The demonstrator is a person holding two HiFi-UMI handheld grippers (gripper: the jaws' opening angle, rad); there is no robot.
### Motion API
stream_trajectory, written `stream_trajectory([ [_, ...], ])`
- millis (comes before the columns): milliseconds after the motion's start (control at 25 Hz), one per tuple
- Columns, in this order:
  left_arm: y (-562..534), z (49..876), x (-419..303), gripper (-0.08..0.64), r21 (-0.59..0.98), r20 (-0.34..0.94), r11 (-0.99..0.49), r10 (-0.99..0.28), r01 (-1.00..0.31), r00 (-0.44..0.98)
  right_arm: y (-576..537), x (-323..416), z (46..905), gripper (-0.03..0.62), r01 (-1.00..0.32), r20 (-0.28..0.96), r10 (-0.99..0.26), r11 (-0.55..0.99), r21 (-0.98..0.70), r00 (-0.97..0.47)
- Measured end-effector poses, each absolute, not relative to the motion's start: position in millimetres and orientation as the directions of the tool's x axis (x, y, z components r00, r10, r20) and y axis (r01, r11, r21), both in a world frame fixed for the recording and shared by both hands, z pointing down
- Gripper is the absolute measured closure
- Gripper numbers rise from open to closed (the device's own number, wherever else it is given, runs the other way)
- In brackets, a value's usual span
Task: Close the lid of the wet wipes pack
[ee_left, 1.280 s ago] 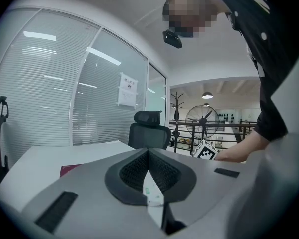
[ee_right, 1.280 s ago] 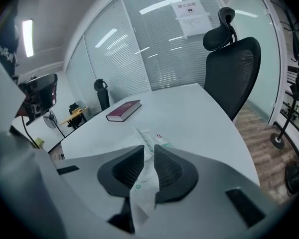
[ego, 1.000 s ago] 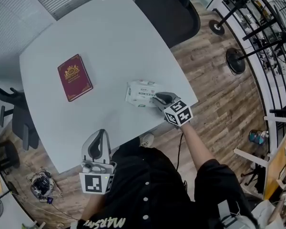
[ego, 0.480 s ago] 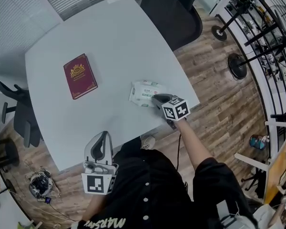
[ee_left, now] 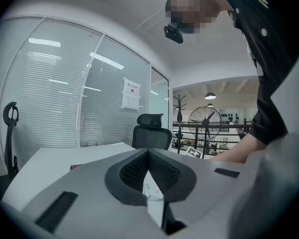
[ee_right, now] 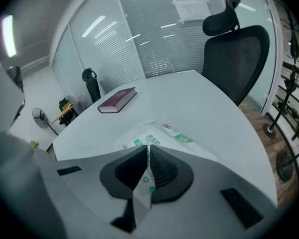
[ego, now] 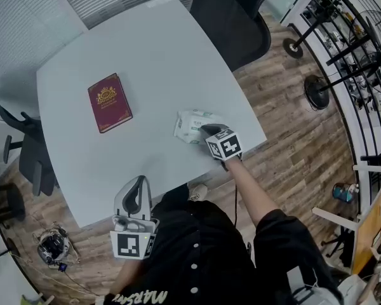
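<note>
The white wet wipes pack (ego: 190, 125) with green print lies flat near the table's right front edge. My right gripper (ego: 206, 130) rests its tips on the pack's near side. Its jaws have just been closing and now meet, with nothing visibly pinched between them. In the right gripper view the pack (ee_right: 162, 133) shows just past the joined tips (ee_right: 148, 147). My left gripper (ego: 137, 180) hovers at the table's front edge, far from the pack, jaws together and empty. In the left gripper view its tips (ee_left: 148, 153) meet.
A dark red book (ego: 109, 103) lies on the pale table (ego: 146, 49) to the left of the pack. A black office chair (ego: 232, 11) stands beyond the far right edge. Another chair (ego: 22, 161) is at the left. Wooden floor lies to the right.
The right gripper has slid left and forward onto the pack, its marker cube now closer to it. The left gripper has stayed put.
</note>
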State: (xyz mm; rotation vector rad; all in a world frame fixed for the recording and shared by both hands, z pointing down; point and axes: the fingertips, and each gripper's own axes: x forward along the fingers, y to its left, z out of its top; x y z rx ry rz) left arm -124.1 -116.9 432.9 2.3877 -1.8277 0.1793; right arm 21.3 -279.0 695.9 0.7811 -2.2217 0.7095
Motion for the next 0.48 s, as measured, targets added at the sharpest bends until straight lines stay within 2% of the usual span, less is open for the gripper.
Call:
stream_trajectory([
  [480, -122, 430, -127, 0.552, 0.028, 0.163, -0.259, -0.952, -0.965, 0.260, -276, 16, 707, 0.555, -0.670, 0.760, -0.389, 0.738, -0.081, -0.521],
])
